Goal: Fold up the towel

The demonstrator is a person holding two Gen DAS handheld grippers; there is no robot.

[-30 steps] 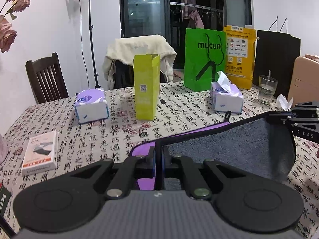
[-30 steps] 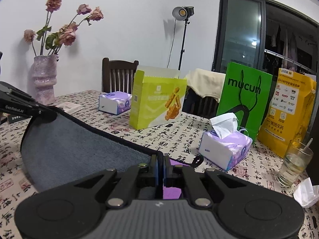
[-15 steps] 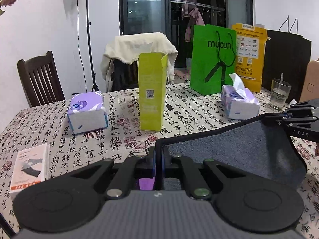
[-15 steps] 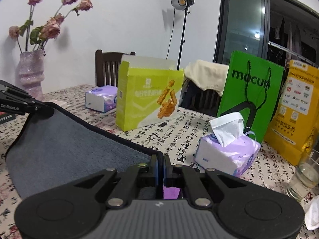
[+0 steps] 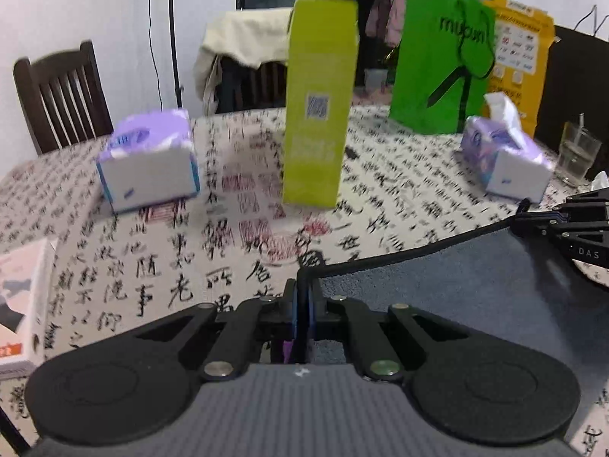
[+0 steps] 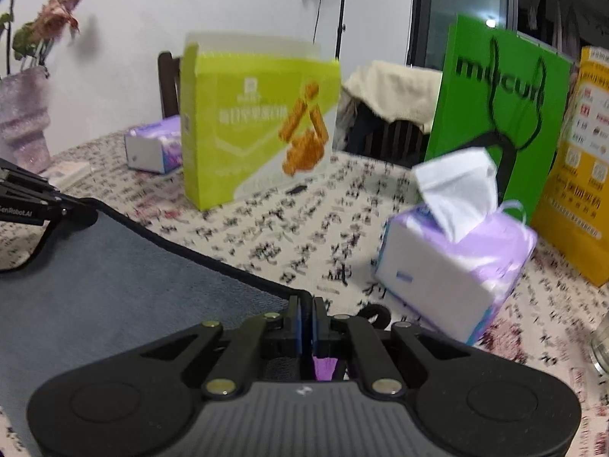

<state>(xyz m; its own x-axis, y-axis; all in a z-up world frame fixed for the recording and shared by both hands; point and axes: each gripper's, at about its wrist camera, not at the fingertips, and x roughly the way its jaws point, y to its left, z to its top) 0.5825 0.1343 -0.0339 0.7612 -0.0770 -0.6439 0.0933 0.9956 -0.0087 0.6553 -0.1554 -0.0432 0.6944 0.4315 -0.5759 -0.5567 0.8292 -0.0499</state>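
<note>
The towel [image 5: 437, 297] is grey with a black hem and a purple other side; it hangs stretched between my two grippers above the table. My left gripper [image 5: 303, 285] is shut on one corner of its top edge. My right gripper [image 6: 305, 304] is shut on the other corner, and the towel [image 6: 114, 289] spreads to its left. The right gripper also shows at the right edge of the left wrist view [image 5: 533, 224]. The left gripper shows at the left edge of the right wrist view [image 6: 76, 209]. Both views are motion-blurred.
On the calligraphy-print tablecloth [image 5: 236, 221] stand a yellow-green carton [image 5: 318, 114], two tissue packs [image 5: 148, 167] [image 6: 453, 262], a green bag [image 5: 441, 61], a yellow bag [image 6: 582, 175], a glass [image 5: 576, 152] and a small box [image 5: 19, 297]. A vase [image 6: 23, 118] stands at the left.
Both grippers have moved forward over the table with the towel still held; the carton and tissue packs appear closer. The towel's purple underside is mostly out of view.
</note>
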